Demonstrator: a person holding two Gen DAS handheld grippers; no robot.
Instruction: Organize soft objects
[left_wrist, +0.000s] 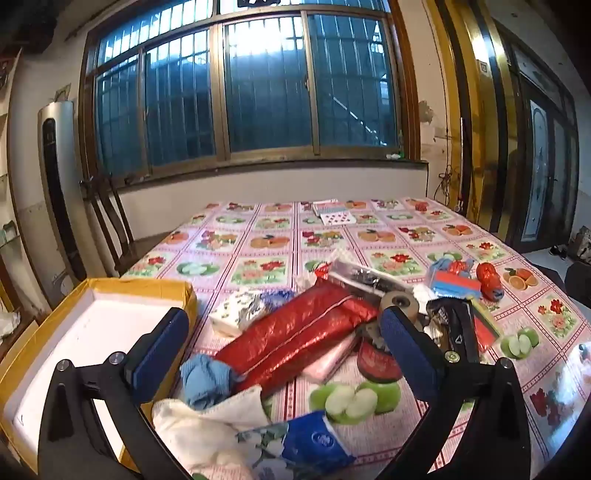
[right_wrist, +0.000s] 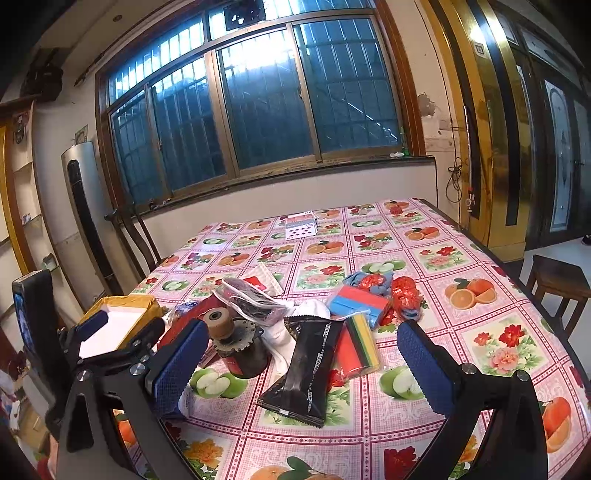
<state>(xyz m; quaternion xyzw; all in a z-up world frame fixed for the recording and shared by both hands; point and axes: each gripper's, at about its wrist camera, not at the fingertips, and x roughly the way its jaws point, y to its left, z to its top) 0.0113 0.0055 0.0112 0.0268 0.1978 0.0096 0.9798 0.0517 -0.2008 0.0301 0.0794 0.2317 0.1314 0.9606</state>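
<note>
The left claw (left_wrist: 284, 354) hovers low over the near left of the counter (left_wrist: 388, 439), its blue-padded fingers (left_wrist: 159, 354) spread wide with nothing between them. The right claw (right_wrist: 306, 365) hangs over the near middle of the counter, likewise wide open and empty; in its view the left claw (right_wrist: 122, 332) shows at the left edge.

A yellow box (left_wrist: 184, 295) with a white inside sits at the near left, partly off the counter's edge, and no object shows inside it.

The soft things lie in a loose heap across the near half of the counter. A crumpled blue cloth (left_wrist: 207, 380) lies just under the left claw, touching a white towel (left_wrist: 207, 428) nearer the camera, which lies against a blue and floral pack (left_wrist: 306, 446). A long red shiny bag (left_wrist: 295, 332) stretches away from the cloth, with a pink pack (left_wrist: 328, 362) beside it. Further right a black sachet (right_wrist: 310, 373) lies between the right claw's fingers, printed with "200" in white; the rest of its writing is too small to read. Next to it sit a striped stack of sponges (right_wrist: 362, 347), a blue and red block (right_wrist: 358, 302) and a rusty metal spool (right_wrist: 236, 343). Playing cards (right_wrist: 301, 227) lie far back on the counter.
</note>
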